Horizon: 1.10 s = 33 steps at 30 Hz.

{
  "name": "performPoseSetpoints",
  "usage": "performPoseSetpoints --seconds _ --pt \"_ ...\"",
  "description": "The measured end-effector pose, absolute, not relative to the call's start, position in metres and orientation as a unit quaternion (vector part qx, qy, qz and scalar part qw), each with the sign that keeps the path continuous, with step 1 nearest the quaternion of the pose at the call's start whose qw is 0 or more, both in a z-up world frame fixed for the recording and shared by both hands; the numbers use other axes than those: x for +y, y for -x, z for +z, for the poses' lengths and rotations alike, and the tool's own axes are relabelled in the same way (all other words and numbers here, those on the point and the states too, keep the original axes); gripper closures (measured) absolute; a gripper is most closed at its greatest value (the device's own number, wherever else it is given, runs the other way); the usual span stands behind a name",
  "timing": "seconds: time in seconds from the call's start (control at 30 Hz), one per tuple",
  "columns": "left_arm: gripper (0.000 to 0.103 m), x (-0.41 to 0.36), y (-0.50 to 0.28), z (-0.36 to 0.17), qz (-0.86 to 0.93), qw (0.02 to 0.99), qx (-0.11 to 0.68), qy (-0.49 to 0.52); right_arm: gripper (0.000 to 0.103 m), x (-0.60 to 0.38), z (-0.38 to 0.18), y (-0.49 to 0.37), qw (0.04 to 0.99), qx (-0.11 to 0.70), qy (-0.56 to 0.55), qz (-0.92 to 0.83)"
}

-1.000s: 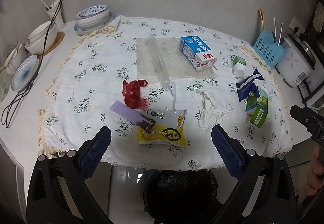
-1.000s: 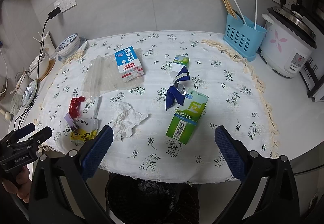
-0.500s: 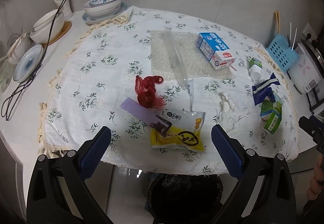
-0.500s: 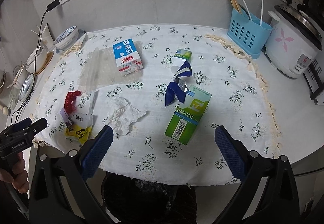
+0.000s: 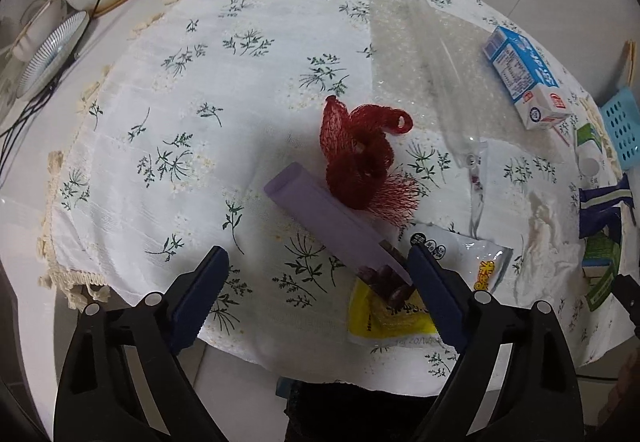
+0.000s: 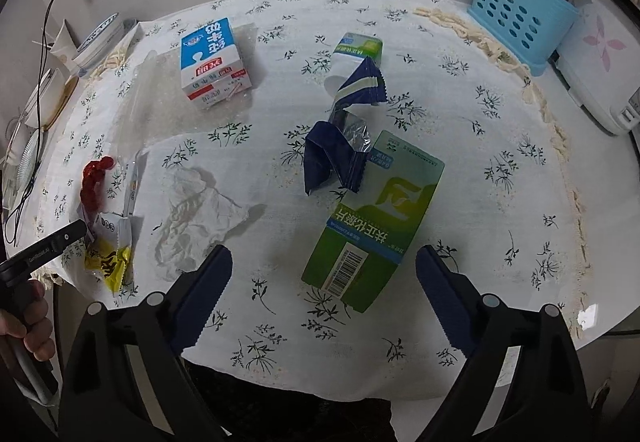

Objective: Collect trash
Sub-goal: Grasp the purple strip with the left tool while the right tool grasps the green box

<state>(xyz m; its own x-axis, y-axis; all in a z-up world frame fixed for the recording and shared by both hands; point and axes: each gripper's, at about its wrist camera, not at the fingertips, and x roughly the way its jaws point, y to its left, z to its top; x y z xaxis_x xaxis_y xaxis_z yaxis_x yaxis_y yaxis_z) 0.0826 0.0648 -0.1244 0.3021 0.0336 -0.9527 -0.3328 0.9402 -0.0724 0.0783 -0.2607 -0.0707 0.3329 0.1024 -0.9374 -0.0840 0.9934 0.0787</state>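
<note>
Trash lies scattered on a floral tablecloth [image 5: 168,114]. My left gripper [image 5: 316,274] hovers low over the near edge, its jaws wide and closing with no pad touching anything. The lower end of a purple wrapper [image 5: 332,222] lies between them, a red mesh net [image 5: 360,150] beyond it and a yellow snack bag [image 5: 396,306] under it. My right gripper [image 6: 324,274] is also wide and closing, with the near end of a green carton [image 6: 380,218] between its jaws, untouched. A crumpled tissue [image 6: 192,210], a blue foil wrapper [image 6: 340,158] and a blue milk carton [image 6: 212,62] lie further off.
A black bin bag [image 5: 340,410] sits below the table's near edge. Bowls and plates [image 5: 52,50] stand at the far left with a black cable. A blue utensil basket [image 6: 516,10] and a rice cooker [image 6: 600,58] stand at the right. A bubble wrap sheet [image 5: 420,42] lies mid-table.
Both grippers have dropped toward the table and moved in, so the trash looks much larger. Each pair of jaws has narrowed slightly. The trash has not moved.
</note>
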Motion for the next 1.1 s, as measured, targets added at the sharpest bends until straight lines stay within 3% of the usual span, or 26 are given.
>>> performPoseSetpoints --seconds 0.33,0.57,0.73,0.9,1.1 --pt "0.031 0.065 -0.100 -0.134 0.140 0.775 0.595 0.164 0.029 -0.263 -0.081 -0.095 0.798 0.598 -0.036 0.056" --pt "0.047 0.068 -0.109 -0.135 0.152 0.762 0.600 0.188 0.029 -0.262 -0.075 -0.098 0.798 0.600 -0.048 0.032" --pt "0.075 0.069 -0.107 -0.133 0.153 0.757 0.606 0.189 0.029 -0.265 -0.076 -0.100 0.792 0.606 -0.068 0.020" --pt "0.082 0.071 -0.102 -0.130 0.153 0.758 0.606 0.185 0.033 -0.270 -0.075 -0.101 0.788 0.608 -0.092 0.011" --pt "0.083 0.078 -0.093 -0.118 0.151 0.767 0.599 0.175 0.033 -0.276 -0.066 -0.096 0.792 0.600 -0.111 0.007"
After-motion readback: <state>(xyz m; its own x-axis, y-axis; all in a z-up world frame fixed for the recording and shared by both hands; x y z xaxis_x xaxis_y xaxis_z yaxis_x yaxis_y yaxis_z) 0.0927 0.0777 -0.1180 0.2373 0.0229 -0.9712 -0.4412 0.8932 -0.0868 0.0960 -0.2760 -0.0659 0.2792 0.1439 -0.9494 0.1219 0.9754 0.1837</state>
